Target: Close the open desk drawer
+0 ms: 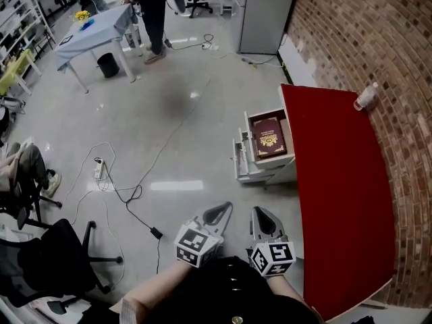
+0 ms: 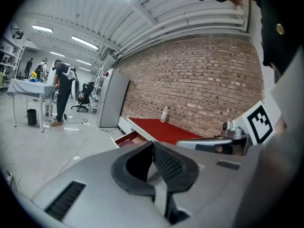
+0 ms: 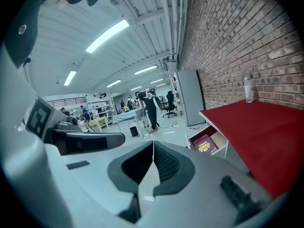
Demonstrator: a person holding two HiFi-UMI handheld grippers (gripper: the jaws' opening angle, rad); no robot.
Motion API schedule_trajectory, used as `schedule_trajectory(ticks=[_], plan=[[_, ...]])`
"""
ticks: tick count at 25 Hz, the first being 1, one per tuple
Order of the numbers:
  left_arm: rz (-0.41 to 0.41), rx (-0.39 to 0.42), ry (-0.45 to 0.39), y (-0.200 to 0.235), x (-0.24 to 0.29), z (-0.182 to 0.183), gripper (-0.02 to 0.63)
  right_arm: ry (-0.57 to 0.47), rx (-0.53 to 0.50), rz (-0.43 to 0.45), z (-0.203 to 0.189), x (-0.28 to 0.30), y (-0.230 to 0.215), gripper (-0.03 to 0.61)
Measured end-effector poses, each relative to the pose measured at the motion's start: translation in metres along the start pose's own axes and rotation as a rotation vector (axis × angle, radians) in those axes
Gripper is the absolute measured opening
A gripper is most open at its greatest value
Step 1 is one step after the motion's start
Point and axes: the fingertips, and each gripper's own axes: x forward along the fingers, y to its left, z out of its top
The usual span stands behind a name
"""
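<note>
The top drawer (image 1: 251, 135) of a white drawer unit stands pulled out from under the red desk (image 1: 341, 181), with a dark red book (image 1: 269, 137) lying in it. The open drawer also shows small in the left gripper view (image 2: 127, 139) and in the right gripper view (image 3: 209, 141). Both grippers are held side by side near the person's body, well short of the drawer. My left gripper (image 1: 223, 210) is shut and empty, its pads meeting (image 2: 153, 144). My right gripper (image 1: 260, 212) is also shut with nothing in it (image 3: 153, 143).
A plastic bottle (image 1: 366, 96) stands at the desk's far corner by the brick wall. Cables and a power strip (image 1: 100, 169) trail across the floor. Black office chairs (image 1: 40, 248) stand at the left. A person (image 1: 152, 15) is by a blue-covered table (image 1: 94, 29). A grey cabinet (image 1: 263, 12) stands beyond.
</note>
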Motion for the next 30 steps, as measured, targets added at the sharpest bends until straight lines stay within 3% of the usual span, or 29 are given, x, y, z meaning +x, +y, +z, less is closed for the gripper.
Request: schedule_trajectory(ticks=[7,17,30], plan=[[-0.009,0.006,-0.018,0.051,0.031,0.03,0.011,-0.016,-0.004,-0.025,0.028,0.056,-0.012,0.014],[-0.016,-0.008,-0.064,0.103,0.066,0.049,0.011,-0.024,-0.081,0.026,0.046,0.122,-0.007,0.014],[0.085,-0.038,-0.038,0.175,0.15,0.054,0.011,-0.059,-0.119,0.058,0.08,0.214,-0.054,0.014]])
